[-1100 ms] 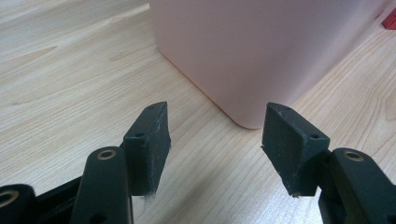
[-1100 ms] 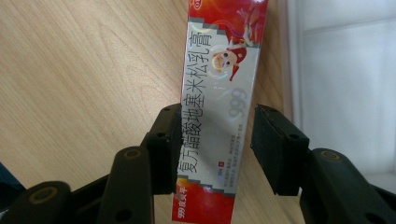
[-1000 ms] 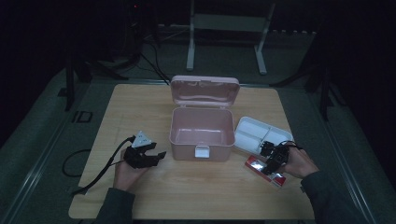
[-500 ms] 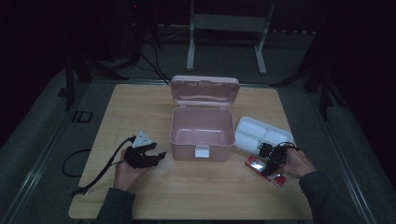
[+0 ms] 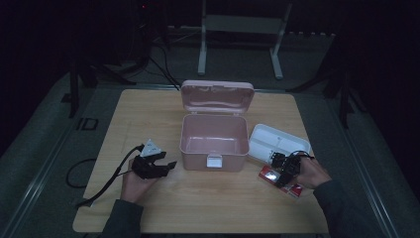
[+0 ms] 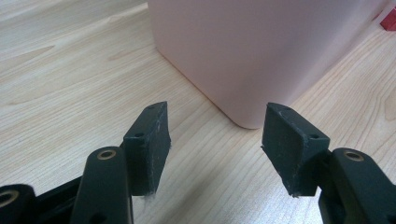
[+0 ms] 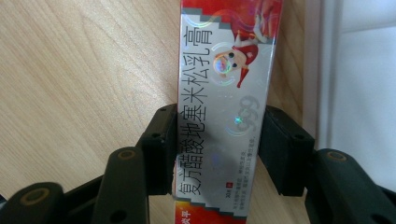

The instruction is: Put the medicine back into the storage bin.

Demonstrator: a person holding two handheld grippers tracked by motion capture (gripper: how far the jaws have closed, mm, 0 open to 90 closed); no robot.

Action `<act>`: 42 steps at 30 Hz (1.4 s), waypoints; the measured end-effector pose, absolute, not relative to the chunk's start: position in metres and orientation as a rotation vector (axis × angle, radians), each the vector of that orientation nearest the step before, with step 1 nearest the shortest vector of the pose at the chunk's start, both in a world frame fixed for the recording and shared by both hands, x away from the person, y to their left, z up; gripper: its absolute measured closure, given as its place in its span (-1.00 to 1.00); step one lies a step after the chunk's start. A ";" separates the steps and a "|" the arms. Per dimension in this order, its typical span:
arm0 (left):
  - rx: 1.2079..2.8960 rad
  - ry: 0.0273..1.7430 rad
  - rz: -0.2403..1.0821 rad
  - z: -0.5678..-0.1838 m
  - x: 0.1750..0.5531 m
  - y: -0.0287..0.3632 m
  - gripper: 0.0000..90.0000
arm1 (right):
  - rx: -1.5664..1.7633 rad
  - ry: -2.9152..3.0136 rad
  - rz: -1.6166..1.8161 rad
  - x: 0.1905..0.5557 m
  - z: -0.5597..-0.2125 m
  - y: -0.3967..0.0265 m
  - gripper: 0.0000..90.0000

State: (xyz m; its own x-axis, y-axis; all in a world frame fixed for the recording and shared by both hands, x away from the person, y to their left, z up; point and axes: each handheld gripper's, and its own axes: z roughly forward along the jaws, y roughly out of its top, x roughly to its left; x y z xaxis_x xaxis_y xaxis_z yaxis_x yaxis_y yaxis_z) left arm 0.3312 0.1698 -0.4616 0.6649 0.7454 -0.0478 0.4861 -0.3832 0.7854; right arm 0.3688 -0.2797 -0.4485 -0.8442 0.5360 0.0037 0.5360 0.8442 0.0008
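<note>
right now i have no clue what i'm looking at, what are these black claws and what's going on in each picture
A person sits at a table holding a two-jaw gripper in each hand. The high view looks down from above. The other two pictures come from cameras riding on the grippers, looking along their black jaws. On the table stand an open pink box, empty as far as its inside shows, and a white tray to its right. The left gripper is open and empty, pointing at the box's corner. The right gripper has just been closing on a red and silver carton lying by the tray. Its pads seem to touch both long sides.
</note>
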 end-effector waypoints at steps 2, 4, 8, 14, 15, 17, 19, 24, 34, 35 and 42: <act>2.058 0.951 0.401 -0.462 0.331 0.170 -0.09 | -0.855 -3.022 0.001 0.368 -0.449 -0.279 0.12; 2.054 0.952 0.401 -0.462 0.331 0.170 -0.09 | -0.825 -3.028 0.015 0.368 -0.448 -0.278 0.13; 2.053 0.953 0.401 -0.461 0.331 0.170 -0.09 | -0.791 -3.036 0.033 0.367 -0.447 -0.277 0.13; 2.057 0.951 0.400 -0.462 0.332 0.170 -0.09 | -0.757 -3.034 0.013 0.363 -0.439 -0.277 0.13; 2.058 0.950 0.399 -0.462 0.331 0.170 -0.09 | -0.745 -3.036 0.007 0.362 -0.435 -0.278 0.14; 2.057 0.951 0.399 -0.462 0.332 0.170 -0.09 | -0.736 -3.037 0.005 0.362 -0.432 -0.278 0.14; 2.057 0.950 0.399 -0.462 0.331 0.170 -0.09 | -0.725 -3.041 0.004 0.362 -0.430 -0.277 0.14; 2.057 0.950 0.399 -0.462 0.332 0.170 -0.09 | -0.642 -3.035 0.018 0.359 -0.420 -0.273 0.14; 2.060 0.949 0.399 -0.462 0.332 0.169 -0.09 | -0.522 -3.058 0.012 0.360 -0.384 -0.267 0.14; 2.060 0.949 0.399 -0.462 0.332 0.169 -0.09 | -0.522 -3.058 0.012 0.360 -0.384 -0.267 0.14; 2.055 0.950 0.398 -0.462 0.331 0.169 -0.09 | -0.438 -3.085 -0.004 0.366 -0.352 -0.257 0.14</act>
